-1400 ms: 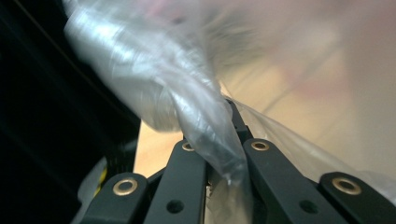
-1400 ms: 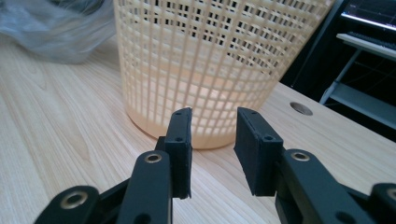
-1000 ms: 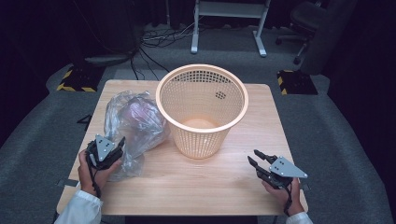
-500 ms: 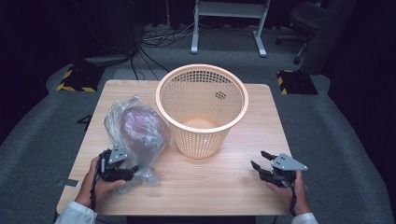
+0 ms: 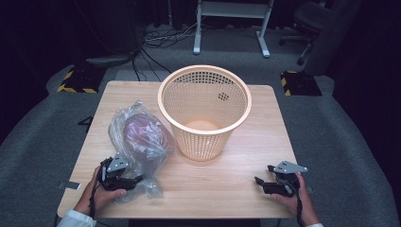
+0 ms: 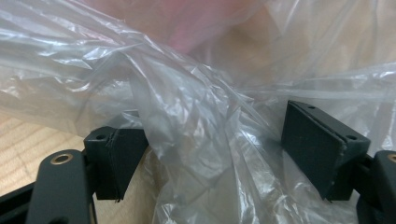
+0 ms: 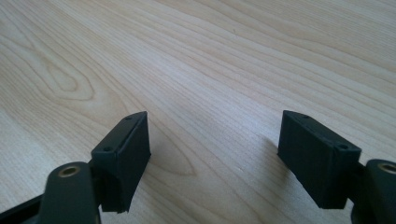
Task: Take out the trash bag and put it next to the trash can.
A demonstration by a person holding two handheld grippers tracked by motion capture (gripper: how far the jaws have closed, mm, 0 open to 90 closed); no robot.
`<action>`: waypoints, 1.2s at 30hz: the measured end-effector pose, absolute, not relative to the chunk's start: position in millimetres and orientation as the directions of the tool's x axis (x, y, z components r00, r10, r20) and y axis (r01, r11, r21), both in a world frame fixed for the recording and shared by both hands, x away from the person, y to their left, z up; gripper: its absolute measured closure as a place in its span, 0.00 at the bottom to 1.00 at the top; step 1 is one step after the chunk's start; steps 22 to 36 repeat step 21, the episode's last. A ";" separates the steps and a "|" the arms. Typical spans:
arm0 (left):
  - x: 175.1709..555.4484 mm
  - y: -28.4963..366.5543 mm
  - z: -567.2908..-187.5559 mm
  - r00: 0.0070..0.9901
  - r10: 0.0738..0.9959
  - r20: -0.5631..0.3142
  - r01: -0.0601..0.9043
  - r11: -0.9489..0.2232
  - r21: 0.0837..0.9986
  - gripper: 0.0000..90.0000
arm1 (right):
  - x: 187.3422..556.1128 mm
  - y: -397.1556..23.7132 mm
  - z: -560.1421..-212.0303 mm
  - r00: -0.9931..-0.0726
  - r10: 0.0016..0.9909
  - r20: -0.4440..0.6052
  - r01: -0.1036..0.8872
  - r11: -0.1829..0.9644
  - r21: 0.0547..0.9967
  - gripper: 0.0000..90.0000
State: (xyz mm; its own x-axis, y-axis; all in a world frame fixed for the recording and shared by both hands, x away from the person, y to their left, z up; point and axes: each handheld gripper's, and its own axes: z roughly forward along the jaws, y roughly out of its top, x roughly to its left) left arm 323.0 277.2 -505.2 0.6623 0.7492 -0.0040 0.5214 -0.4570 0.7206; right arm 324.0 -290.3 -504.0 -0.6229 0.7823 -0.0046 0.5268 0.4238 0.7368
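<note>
Left claw (image 5: 135,180) spread wide, just opening, crinkled clear plastic bag (image 5: 142,142) loose between its jaws. Right claw (image 5: 259,181) likewise just opening, empty, low over pale wooden bench (image 5: 227,182).

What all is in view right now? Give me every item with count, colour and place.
plastic bag: one, clear with something purplish inside, on the table's left half, beside the basket.
basket: one, peach mesh, upright at the table's middle, nothing visible inside.
table: one, light wood.
yellow-and-black striped floor blocks: two, on the floor at the far left and far right corners.
white frame: one, on the floor behind the table.
office chair: one, dark, far right.
cables: several, black, on the floor behind.
left gripper: black, jaws apart with bag film lying between them; they have just been opening.
right gripper: black, jaws apart over bare wood, nothing between; they have just been opening.
</note>
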 end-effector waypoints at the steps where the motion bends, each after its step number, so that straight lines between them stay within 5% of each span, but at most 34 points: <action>1: 324.0 277.3 -505.1 0.663 0.749 -0.003 0.521 -0.458 0.721 0.24 | 324.1 -290.4 -504.1 -0.623 0.782 -0.002 0.528 0.423 0.736 0.28; 36: 326.1 278.2 -505.4 0.672 0.741 -0.006 0.515 -0.461 0.723 0.25 | 325.5 -288.4 -504.3 -0.638 0.770 -0.004 0.522 0.436 0.733 0.24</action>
